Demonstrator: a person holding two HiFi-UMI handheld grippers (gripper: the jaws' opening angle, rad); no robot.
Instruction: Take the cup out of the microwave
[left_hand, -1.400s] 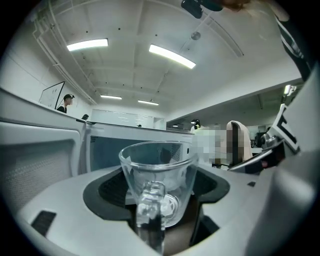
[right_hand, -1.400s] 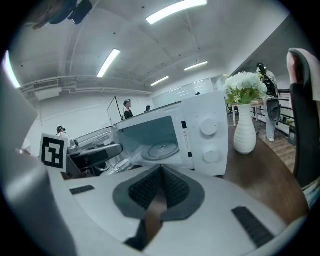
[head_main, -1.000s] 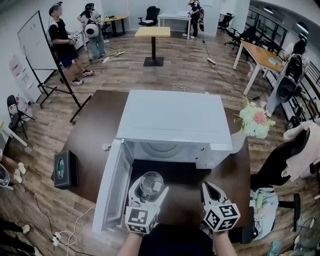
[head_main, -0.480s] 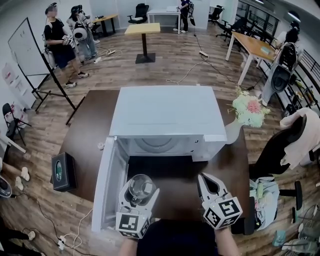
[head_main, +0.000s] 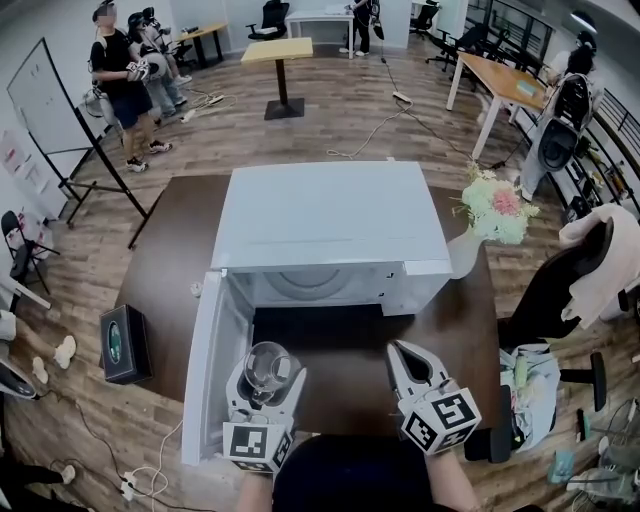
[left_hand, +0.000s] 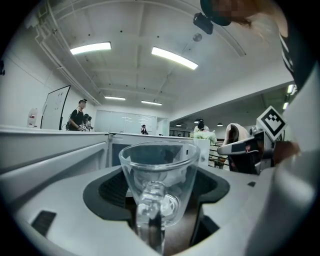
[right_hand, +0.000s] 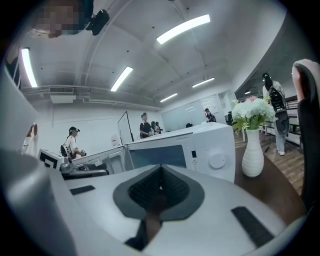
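**While the microwave (head_main: 330, 225) door (head_main: 213, 365) hangs open, the cup (head_main: 262, 357) sits in the left gripper (head_main: 268, 370)**

Seen from the head view, the clear glass cup is outside the white microwave, in front of its open cavity and beside the swung-out door, above the dark table (head_main: 175, 265). The right gripper (head_main: 402, 350), near it, has its jaws together.

In the left gripper view, the jaws clamp the cup (left_hand: 159, 172) by its sides, seemingly pad to glass, with its handle (left_hand: 149, 212) facing the camera.

In the right gripper view, the jaws meet on nothing. A white vase (right_hand: 253, 152) stands beside the microwave.
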